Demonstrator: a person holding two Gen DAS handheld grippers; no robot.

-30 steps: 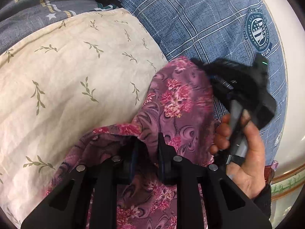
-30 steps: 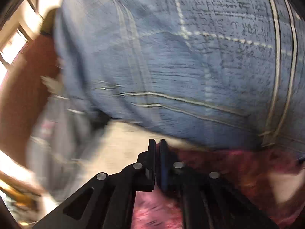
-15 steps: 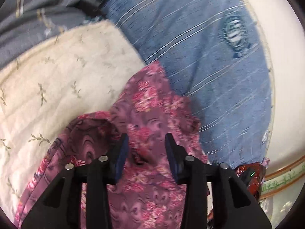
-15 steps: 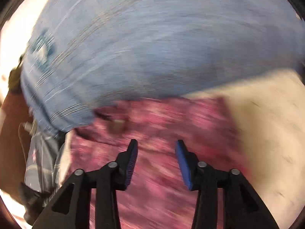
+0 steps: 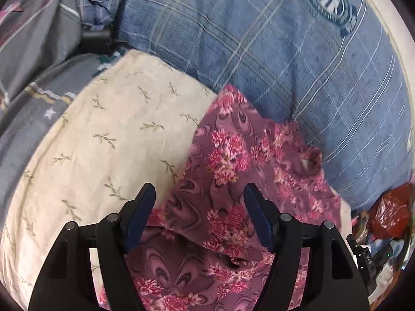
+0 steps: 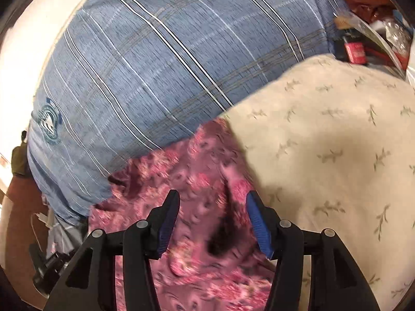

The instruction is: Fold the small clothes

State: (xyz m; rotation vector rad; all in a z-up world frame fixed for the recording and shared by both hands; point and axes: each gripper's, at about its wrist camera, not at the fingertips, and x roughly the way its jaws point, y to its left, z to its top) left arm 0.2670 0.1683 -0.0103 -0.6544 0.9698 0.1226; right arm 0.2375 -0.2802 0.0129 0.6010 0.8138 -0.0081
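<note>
The left gripper (image 5: 199, 202) has its blue-padded jaws opening; the pads grasp nothing, and the floral garment (image 5: 233, 181) lies loose beneath the gap. The right gripper (image 6: 212, 210) also has its jaws opening, the pads clear of the cloth, which shows blurred below them. The garment, purple with pink flowers, lies crumpled with a fold across its middle. It rests on the cream leaf-print sheet (image 5: 103, 142), and its far edge touches the blue plaid pillow (image 5: 259, 51), which bears a round crest. Grey bedding (image 5: 33, 51) lies beyond the sheet. A red wrapper (image 5: 389, 215) lies near the pillow's corner.
</note>
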